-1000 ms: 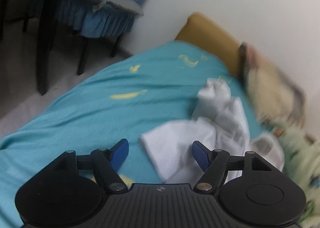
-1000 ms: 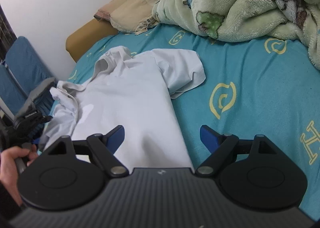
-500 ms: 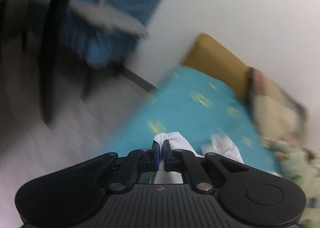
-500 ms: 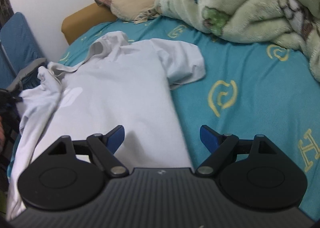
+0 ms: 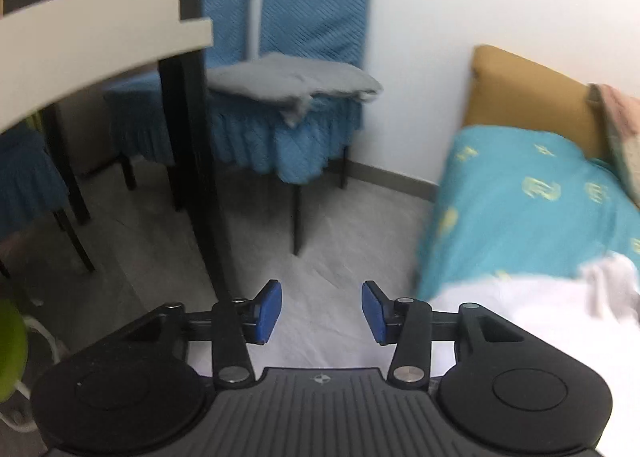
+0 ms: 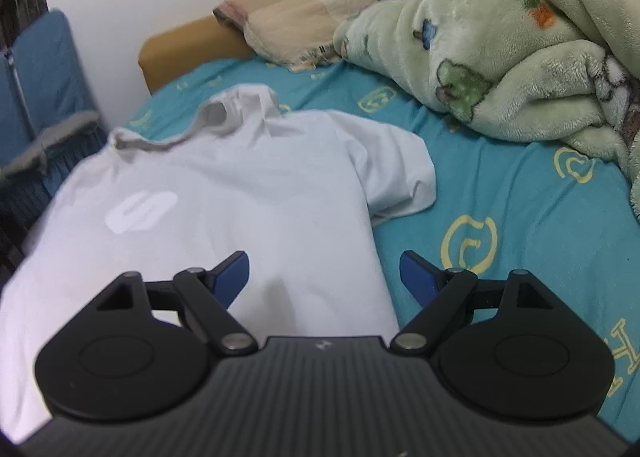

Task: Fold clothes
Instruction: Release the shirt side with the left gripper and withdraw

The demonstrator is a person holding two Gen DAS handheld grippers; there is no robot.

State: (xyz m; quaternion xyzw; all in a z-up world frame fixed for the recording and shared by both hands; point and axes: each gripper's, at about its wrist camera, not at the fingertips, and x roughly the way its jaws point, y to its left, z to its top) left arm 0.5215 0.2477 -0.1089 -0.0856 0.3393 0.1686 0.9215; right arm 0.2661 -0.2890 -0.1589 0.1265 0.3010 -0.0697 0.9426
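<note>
White T-shirt [image 6: 224, 209] flat on teal sheet [image 6: 500, 193] w/ fleece blanket [image 6: 500, 53] near; both hand-held grippers [image 5: 322, 311] [image 6: 324, 277] agape, apparently empty.

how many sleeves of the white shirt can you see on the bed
1. The right-side sleeve lies spread on the teal sheet beside the white shirt body. The other sleeve isn't visible and may be hidden.

Soft, even indoor light; left view motion-blurred (fisheye bends both views' edges).
</note>
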